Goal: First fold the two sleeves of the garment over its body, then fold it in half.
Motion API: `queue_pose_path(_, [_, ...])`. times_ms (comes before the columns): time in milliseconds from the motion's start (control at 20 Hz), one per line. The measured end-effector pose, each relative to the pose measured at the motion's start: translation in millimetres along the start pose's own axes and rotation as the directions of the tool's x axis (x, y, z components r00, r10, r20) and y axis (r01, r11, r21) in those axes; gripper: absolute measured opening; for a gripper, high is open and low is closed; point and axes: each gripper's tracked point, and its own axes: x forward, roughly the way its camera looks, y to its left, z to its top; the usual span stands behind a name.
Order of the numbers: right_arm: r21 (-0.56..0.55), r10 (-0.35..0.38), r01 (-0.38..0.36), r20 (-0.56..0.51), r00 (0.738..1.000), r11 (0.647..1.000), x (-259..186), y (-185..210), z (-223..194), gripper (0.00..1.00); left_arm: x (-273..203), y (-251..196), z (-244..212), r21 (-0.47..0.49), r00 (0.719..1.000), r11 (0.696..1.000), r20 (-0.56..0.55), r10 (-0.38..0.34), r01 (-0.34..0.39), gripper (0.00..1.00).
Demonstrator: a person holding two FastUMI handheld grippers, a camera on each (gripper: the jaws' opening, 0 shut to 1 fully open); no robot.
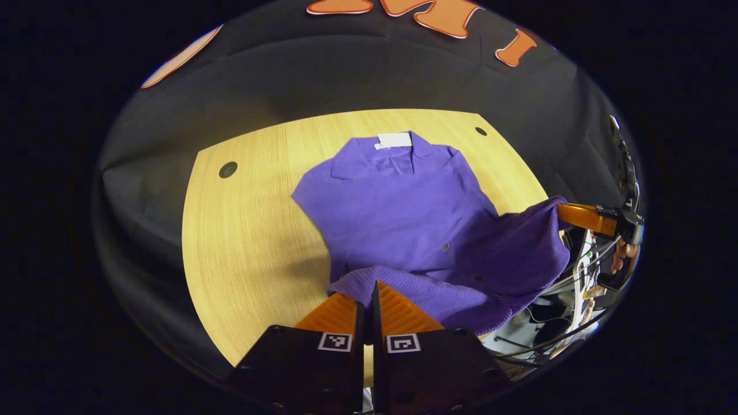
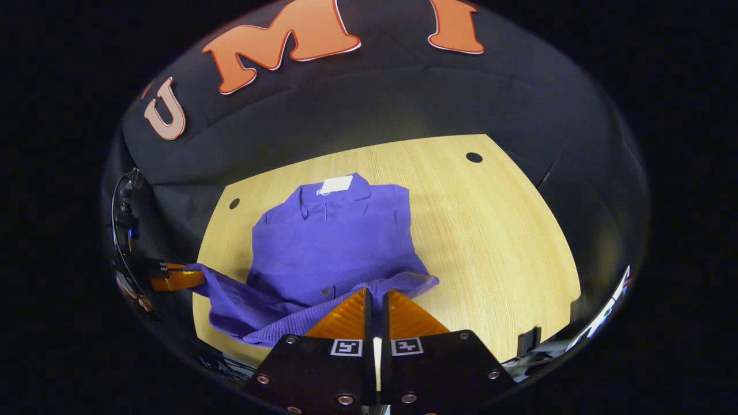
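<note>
a solid purple garment (image 1: 415, 213) with ribbed hem and a white tag (image 1: 395, 140) at its collar lay on a pale yellow wood-grain table (image 1: 248, 242) with dark round holes, against a black cloth wall (image 2: 403, 98).

No brand or number comes through anywhere; the white tag (image 1: 395, 140) at the collar of the purple garment (image 1: 403, 213) reads blank from here, any print too small to make out; the square black-and-white coded markers (image 2: 346, 347) on the gripper bodies carry patterns, not letters.
</note>
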Motion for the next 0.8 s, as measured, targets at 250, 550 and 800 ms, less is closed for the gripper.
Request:
queue_pose_path(250, [-0.026,0.046,-0.047,-0.023,0.999,0.999,33.1,-9.8,43.3,0.04,14.4,18.2,52.4,-0.024,0.995,0.995,0.017,0.094,-0.094,0.08])
queue_pose_path(550, [-0.072,0.088,-0.094,-0.078,0.993,0.993,83.7,-30.3,92.7,0.04,52.4,45.2,114.7,-0.019,0.968,0.97,0.066,0.244,-0.243,0.07])
queue_pose_path(800, [-0.051,0.127,-0.134,-0.122,0.984,0.99,131.4,-37.0,113.9,0.04,74.5,55.3,158.2,-0.173,0.951,0.95,0.124,0.283,-0.26,0.08])
